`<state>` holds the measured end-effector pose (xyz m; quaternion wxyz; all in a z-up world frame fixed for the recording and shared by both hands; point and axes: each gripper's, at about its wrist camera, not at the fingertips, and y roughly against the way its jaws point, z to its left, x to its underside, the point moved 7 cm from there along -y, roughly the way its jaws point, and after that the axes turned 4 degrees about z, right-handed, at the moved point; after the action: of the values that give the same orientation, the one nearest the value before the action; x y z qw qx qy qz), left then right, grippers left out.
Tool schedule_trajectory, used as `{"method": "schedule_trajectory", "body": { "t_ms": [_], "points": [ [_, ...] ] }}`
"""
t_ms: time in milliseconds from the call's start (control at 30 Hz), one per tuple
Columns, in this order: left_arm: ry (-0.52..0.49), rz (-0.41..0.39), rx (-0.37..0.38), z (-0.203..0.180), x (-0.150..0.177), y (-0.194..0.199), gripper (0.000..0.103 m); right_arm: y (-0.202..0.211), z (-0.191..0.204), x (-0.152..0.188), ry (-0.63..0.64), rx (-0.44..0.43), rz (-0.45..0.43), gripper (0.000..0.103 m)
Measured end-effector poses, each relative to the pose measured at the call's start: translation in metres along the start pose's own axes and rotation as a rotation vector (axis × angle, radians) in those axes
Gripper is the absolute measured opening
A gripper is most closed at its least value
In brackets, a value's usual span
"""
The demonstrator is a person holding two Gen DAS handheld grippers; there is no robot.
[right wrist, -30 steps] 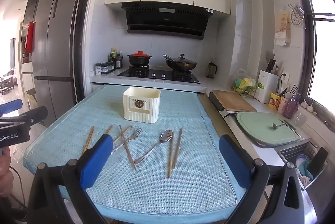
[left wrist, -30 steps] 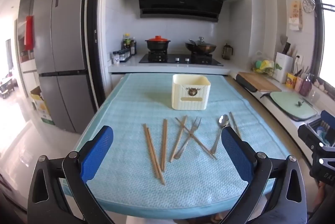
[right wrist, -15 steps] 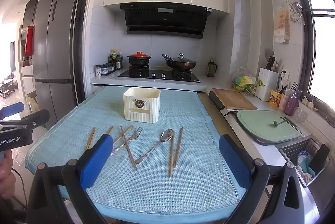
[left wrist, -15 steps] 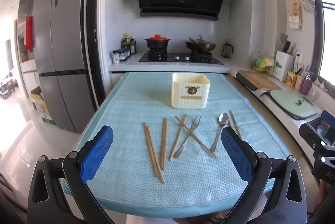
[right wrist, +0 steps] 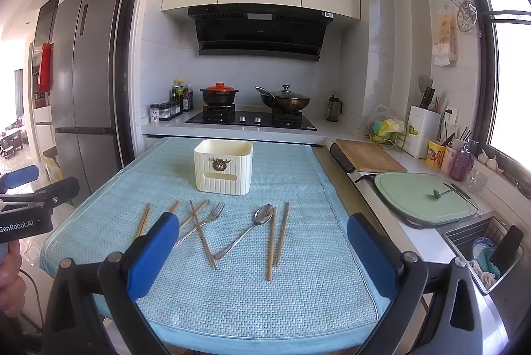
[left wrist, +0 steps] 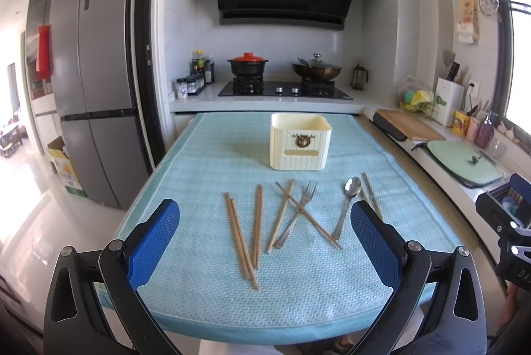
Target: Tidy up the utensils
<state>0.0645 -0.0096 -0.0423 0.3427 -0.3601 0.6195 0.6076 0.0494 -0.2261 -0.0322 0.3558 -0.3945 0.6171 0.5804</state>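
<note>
Left wrist view: my left gripper (left wrist: 265, 242) is spread wide, nothing between the blue pads (left wrist: 154, 242), hovering low at the near edge of the teal mat (left wrist: 199, 298). Right gripper (right wrist: 262, 250) same, released and empty, also held back at the near edge. Just past the pads, all loose on the mat: wooden chopsticks (left wrist: 241, 238) in a rough fan, two more crossing the fork (left wrist: 297, 210), then the spoon (left wrist: 346, 205) with another chopstick pair (right wrist: 277, 235) beside it. Further back, well apart from them, the cream utensil holder (left wrist: 300, 142) stands upright and looks empty. Stove and counter beyond. Step, I judge: pre-grasp, nothing sorted yet. Next move needs one claw lowered over a single utensil, pads straddling its shaft, pinching flat against the mat; crossed pieces may drag each other. Both hands level, pointing forward at the holder.
</note>
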Motion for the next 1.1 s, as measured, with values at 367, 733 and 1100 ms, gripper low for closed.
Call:
{"method": "schedule_trajectory", "body": {
  "t_ms": [367,733,1100],
  "points": [
    [-0.005,-0.003,0.001,-0.0032,-0.0005,0.0003,0.103,0.0003,-0.0024,-0.0003,-0.007,0.0,-0.003,0.103],
    [-0.011,0.01,0.006,-0.0023,0.0002,-0.0047,0.103,0.0011,-0.0015,-0.0012,-0.008,0.0,-0.005,0.103],
    [-0.021,0.012,0.004,-0.0063,-0.001,-0.0061,0.103,0.0005,-0.0022,-0.0032,-0.011,-0.001,-0.002,0.103]
  ]
}}
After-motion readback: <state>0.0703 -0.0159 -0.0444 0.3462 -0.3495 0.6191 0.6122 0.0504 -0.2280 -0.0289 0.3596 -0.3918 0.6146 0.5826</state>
